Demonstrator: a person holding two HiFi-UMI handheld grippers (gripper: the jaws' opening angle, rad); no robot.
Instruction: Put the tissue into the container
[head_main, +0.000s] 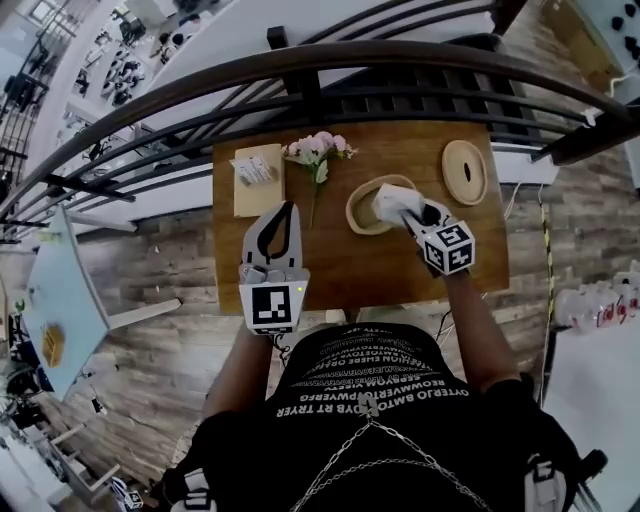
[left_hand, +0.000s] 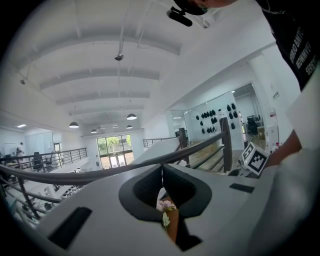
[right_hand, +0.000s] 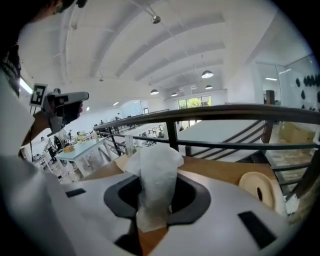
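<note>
A white tissue (head_main: 392, 201) hangs crumpled from my right gripper (head_main: 407, 213), whose jaws are shut on it, just above the oval wooden container (head_main: 358, 212) at the middle right of the brown table (head_main: 330, 265). In the right gripper view the tissue (right_hand: 157, 175) stands up between the jaws and hides their tips. My left gripper (head_main: 286, 210) hovers over the table's left half, jaw tips together with nothing between them. In the left gripper view, the left gripper (left_hand: 161, 172) points past the pink flowers (left_hand: 165, 206).
A tan tissue box (head_main: 257, 176) lies at the table's back left, and a pink flower sprig (head_main: 318, 150) lies beside it. The round wooden lid (head_main: 464, 172) rests at the back right. A dark metal railing (head_main: 300, 70) runs just behind the table.
</note>
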